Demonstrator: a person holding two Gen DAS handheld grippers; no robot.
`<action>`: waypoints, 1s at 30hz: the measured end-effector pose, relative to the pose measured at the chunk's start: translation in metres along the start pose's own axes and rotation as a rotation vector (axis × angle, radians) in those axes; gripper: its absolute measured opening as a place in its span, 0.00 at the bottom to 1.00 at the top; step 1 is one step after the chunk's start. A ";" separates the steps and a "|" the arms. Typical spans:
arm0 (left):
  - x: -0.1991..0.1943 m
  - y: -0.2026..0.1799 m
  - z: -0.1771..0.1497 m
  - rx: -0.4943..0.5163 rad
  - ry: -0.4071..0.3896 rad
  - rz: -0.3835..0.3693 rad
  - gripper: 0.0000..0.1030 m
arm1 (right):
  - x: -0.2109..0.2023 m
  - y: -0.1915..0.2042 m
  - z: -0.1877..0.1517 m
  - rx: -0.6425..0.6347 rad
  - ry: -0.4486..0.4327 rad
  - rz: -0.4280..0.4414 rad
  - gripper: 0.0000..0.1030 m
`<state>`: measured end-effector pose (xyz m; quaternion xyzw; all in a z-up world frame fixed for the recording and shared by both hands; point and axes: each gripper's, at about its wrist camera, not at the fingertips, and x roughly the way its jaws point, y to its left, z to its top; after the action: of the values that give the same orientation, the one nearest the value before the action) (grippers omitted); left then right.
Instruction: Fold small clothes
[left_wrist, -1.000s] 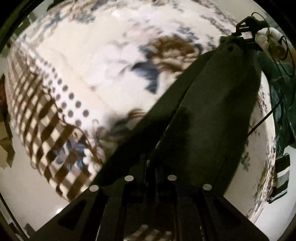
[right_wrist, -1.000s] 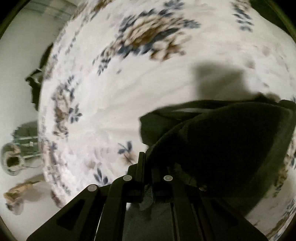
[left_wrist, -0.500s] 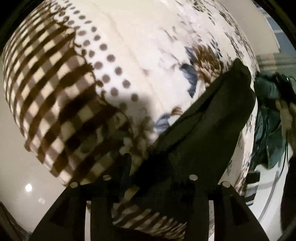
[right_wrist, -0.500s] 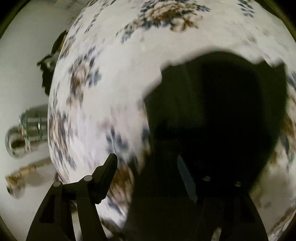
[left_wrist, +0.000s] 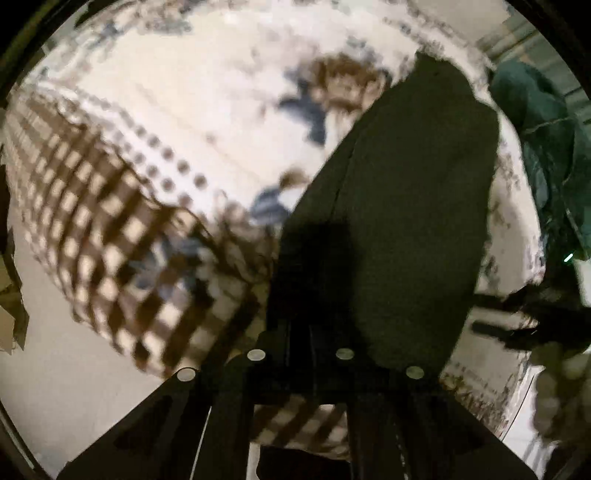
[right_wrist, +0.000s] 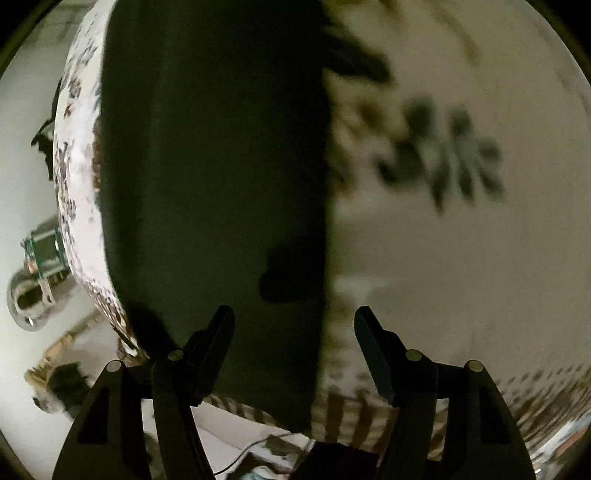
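Note:
A dark green garment (left_wrist: 413, 206) lies flat as a long folded strip on the floral bedspread (left_wrist: 207, 96). My left gripper (left_wrist: 306, 332) is shut at the garment's near left corner. The cloth runs right up to its dark fingers, and the pinch itself is lost in shadow. In the right wrist view the same garment (right_wrist: 214, 166) fills the left half. My right gripper (right_wrist: 295, 332) hovers open over its near end. The garment's straight right edge passes between the fingers (right_wrist: 373, 343), and nothing is pinched.
The bedspread has a brown checked border (left_wrist: 122, 236) along its near edge, with pale floor (left_wrist: 74, 387) below. A teal cloth (left_wrist: 543, 147) is heaped at the far right. Beside the bed, a metal pot-like thing (right_wrist: 33, 295) and clutter sit on the floor.
The right gripper let go of the garment, opened wide and swept fast across it. The left gripper opened briefly, then shut again at the near corner. The garment now lies flat.

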<state>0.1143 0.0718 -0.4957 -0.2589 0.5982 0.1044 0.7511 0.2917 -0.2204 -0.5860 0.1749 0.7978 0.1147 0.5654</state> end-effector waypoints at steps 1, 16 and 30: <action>-0.012 -0.001 0.001 0.003 -0.024 -0.001 0.05 | 0.001 -0.002 -0.005 0.004 -0.004 0.006 0.67; 0.002 0.042 0.026 -0.142 0.105 0.003 0.29 | -0.016 -0.013 -0.028 -0.039 -0.003 0.073 0.67; 0.080 -0.200 0.357 0.291 -0.033 -0.234 0.58 | -0.131 -0.029 0.153 0.091 -0.288 0.144 0.67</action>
<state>0.5303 0.0747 -0.4651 -0.2135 0.5603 -0.0672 0.7975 0.4704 -0.3030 -0.5350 0.2716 0.6982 0.0925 0.6559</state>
